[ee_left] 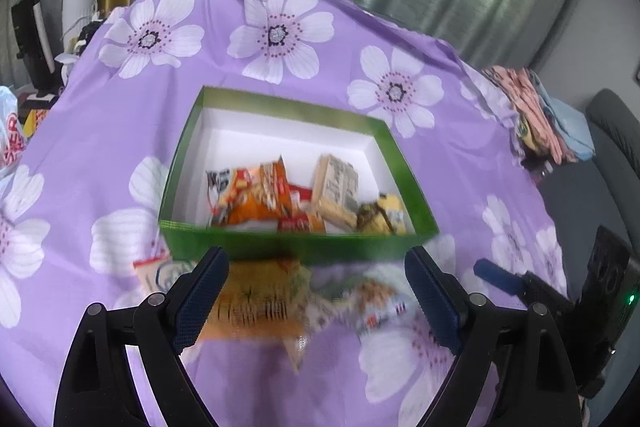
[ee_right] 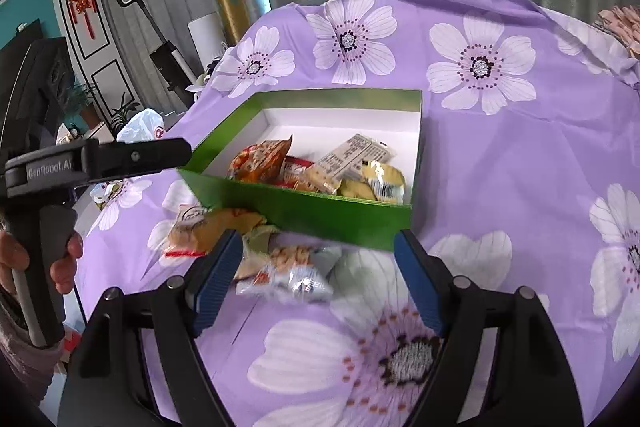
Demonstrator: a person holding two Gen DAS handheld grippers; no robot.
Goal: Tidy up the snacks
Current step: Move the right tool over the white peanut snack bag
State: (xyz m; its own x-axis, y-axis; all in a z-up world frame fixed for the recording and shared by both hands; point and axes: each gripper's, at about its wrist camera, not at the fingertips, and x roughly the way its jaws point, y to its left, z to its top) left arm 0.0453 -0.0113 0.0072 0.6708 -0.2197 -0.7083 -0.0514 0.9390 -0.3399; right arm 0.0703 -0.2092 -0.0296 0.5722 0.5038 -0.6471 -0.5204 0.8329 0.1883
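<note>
A green box (ee_left: 304,251) with a white inside stands on the purple flowered cloth; it also shows in the right wrist view (ee_right: 320,215). Several snack packets (ee_left: 280,195) lie in its near half (ee_right: 320,167). Loose packets lie on the cloth in front of the box: an orange one (ee_left: 256,301) and a white one (ee_left: 380,303), blurred. In the right wrist view they are an orange packet (ee_right: 208,231) and a silver-white one (ee_right: 292,273). My left gripper (ee_left: 316,291) is open and empty above them. My right gripper (ee_right: 318,277) is open and empty, the silver-white packet between its fingers.
The left gripper's body and the hand holding it (ee_right: 60,187) show at the left of the right wrist view. Folded cloths (ee_left: 536,115) lie at the table's right edge. A plastic bag (ee_right: 142,129) and clutter sit past the left edge. Curtains hang behind.
</note>
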